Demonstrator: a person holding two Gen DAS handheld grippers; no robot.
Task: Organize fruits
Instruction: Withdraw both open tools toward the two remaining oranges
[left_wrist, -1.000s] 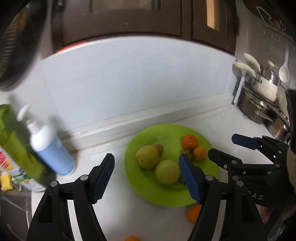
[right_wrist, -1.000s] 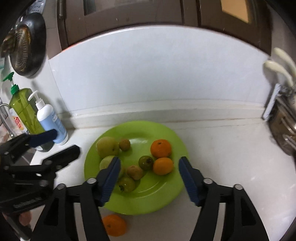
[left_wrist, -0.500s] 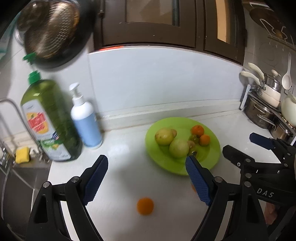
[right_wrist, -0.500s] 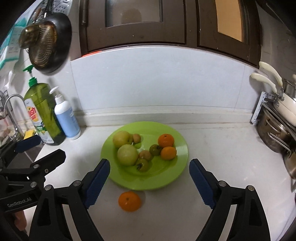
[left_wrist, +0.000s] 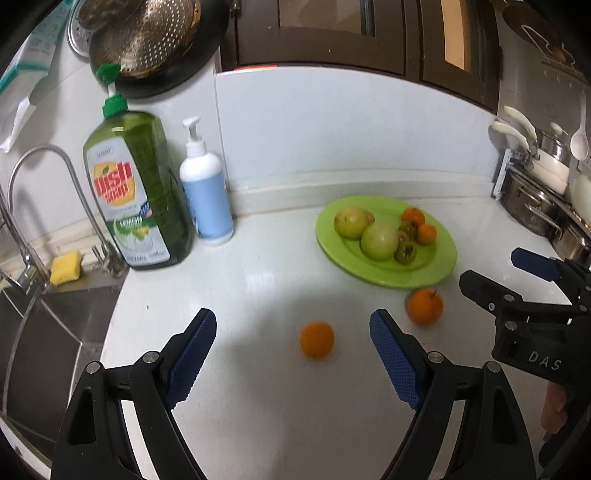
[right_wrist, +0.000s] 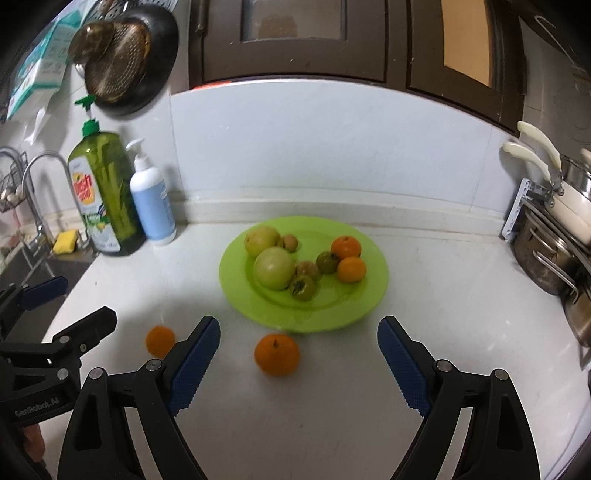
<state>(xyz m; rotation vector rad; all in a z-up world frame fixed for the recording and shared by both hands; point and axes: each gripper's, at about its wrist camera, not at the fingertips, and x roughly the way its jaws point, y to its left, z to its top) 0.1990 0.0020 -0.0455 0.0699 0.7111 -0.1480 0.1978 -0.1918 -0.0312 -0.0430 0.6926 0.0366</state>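
A green plate (right_wrist: 369, 295) on the white counter holds several fruits: two pale green ones, small brownish-green ones and two small oranges. It also shows in the left wrist view (left_wrist: 439, 269). Two oranges lie loose on the counter in front of the plate: a smaller one (left_wrist: 317, 339) (right_wrist: 160, 340) and a larger one with a stem (left_wrist: 424, 305) (right_wrist: 276, 353). My left gripper (left_wrist: 293, 363) is open and empty, with the smaller orange just ahead between its fingers. My right gripper (right_wrist: 298, 369) is open and empty, with the larger orange just ahead between its fingers.
A green dish soap bottle (left_wrist: 138, 192) and a white-and-blue pump bottle (left_wrist: 207, 192) stand at the back left. A sink with a tap (left_wrist: 48, 206) and yellow sponge (left_wrist: 65, 266) lies left. Pots (right_wrist: 546, 254) stand on a rack at the right.
Both grippers have pulled back and up from the plate. The view is wider, and the two loose oranges now lie between the open fingers.
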